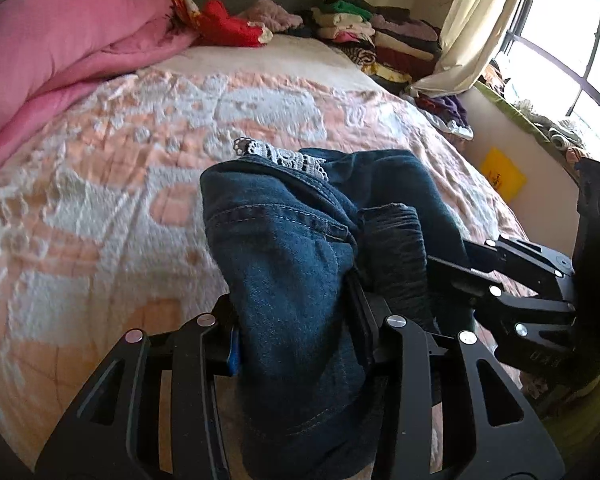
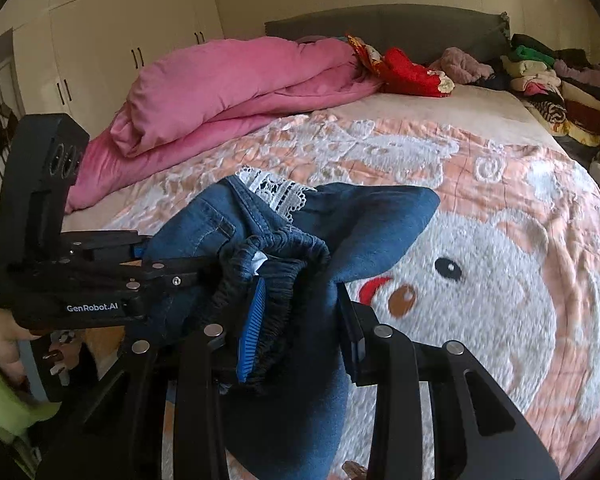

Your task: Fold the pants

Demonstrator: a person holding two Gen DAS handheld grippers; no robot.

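Note:
The blue denim pants (image 1: 292, 264) with white lace trim (image 1: 284, 158) hang bunched above the bed, held by both grippers. My left gripper (image 1: 296, 332) is shut on a thick fold of the denim. My right gripper (image 2: 300, 320) is shut on the dark elastic waistband (image 2: 276, 264) and blue cloth. In the left wrist view the right gripper (image 1: 456, 264) comes in from the right and bites the dark waistband. In the right wrist view the left gripper (image 2: 148, 260) comes in from the left and grips the denim. The pants' lower part hangs out of view.
A peach and white patterned bedspread (image 2: 480, 240) covers the bed. A pink duvet (image 2: 228, 88) lies at the far left. Stacks of folded clothes (image 1: 380, 36) sit at the far right by the headboard. A window and curtain (image 1: 480, 20) are on the right. White wardrobes (image 2: 112, 40) stand behind.

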